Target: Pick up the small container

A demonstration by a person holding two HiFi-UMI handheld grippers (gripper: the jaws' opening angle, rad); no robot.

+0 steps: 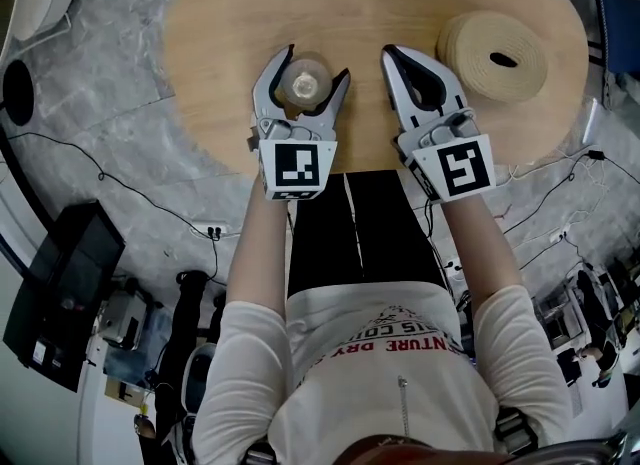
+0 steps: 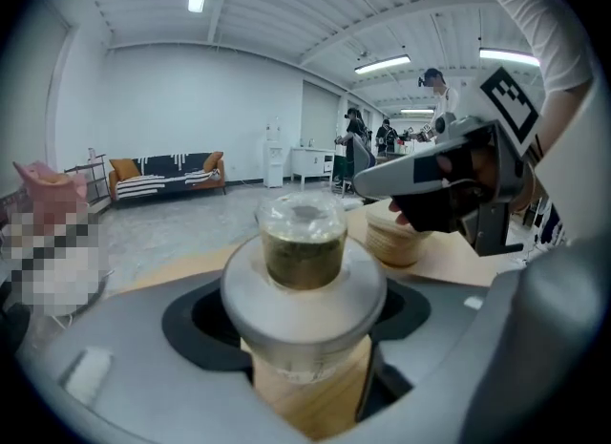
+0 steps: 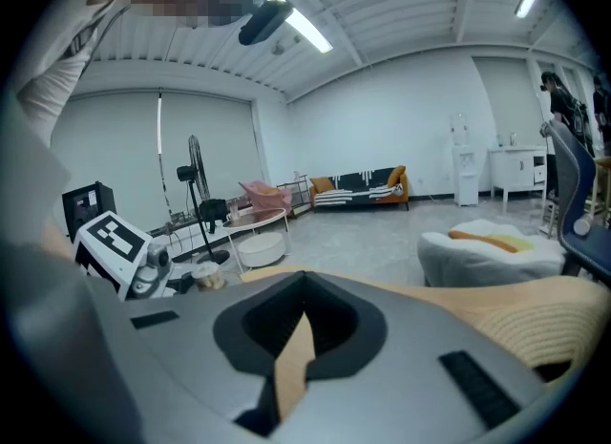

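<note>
Since your left gripper [image 1: 316, 63] is clamped on the small container [image 1: 303, 81], it rides upright between the jaws over the wooden table [image 1: 220, 43], while your right gripper [image 1: 392, 56], closed and empty, hangs apparently unneeded beside the woven roll [image 1: 497, 55].

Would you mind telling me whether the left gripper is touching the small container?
Touching. In the left gripper view, the jaws of the left gripper press against both sides of the small container, with no gap showing.
</note>
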